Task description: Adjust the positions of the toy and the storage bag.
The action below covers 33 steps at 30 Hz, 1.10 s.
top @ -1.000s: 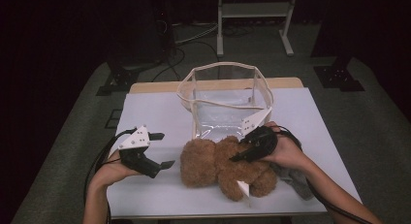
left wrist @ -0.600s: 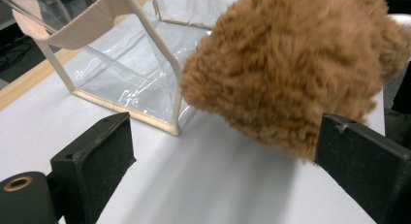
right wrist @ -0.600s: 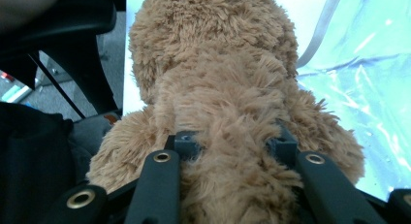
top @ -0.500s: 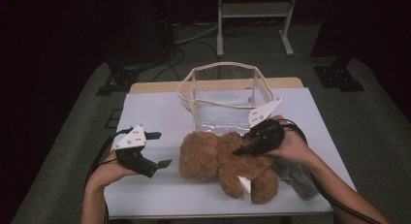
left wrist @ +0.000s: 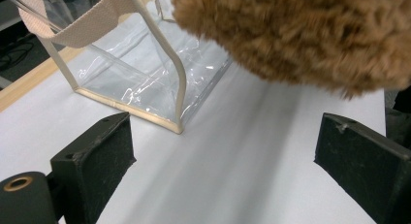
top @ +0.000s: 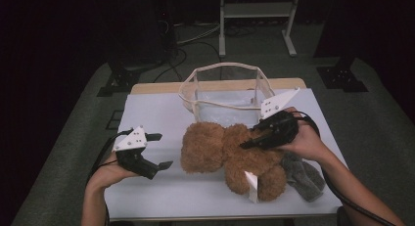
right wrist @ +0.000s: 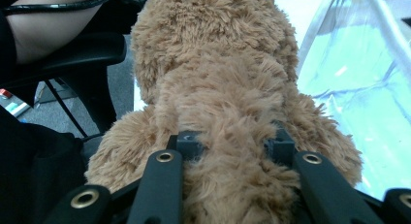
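High view: brown shaggy teddy bear [top: 230,155] near desk [top: 156,113] front edge, white tag, right gripper [top: 254,140] clamped on its body, jaws just closing, left gripper [top: 159,150] released; left gripper view: fur above clear bag [left wrist: 140,73]; right gripper view: plush pinched between jaws.

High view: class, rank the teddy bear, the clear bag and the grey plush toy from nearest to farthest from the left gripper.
Measured from the left gripper, at the table's left:
1. Teddy bear: mid-table, its head just beside the open jaws.
2. Clear bag: standing behind the bear, toward the table's far edge.
3. Grey plush toy: at the right, beyond the bear, under the right hand.
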Each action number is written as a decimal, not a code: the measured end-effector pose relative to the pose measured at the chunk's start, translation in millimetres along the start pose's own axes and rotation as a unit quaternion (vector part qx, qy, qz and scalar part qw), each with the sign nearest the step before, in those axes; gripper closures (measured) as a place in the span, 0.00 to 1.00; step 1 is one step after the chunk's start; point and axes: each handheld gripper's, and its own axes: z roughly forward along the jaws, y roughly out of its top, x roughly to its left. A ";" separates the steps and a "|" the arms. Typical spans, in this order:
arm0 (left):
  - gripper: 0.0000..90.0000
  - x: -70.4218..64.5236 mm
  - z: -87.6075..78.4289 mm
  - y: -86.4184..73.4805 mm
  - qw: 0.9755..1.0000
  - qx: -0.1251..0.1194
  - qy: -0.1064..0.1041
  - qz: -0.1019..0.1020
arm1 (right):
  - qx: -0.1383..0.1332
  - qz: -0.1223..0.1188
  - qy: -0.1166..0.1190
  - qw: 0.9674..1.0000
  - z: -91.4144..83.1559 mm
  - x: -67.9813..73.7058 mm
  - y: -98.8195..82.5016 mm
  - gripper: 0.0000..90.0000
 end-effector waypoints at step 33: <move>0.07 3.1 -5.0 -3.0 1.000 -0.009 0.001 -0.004 | 0.013 -0.045 -0.060 0.997 -75.4 -17.4 135.3 0.76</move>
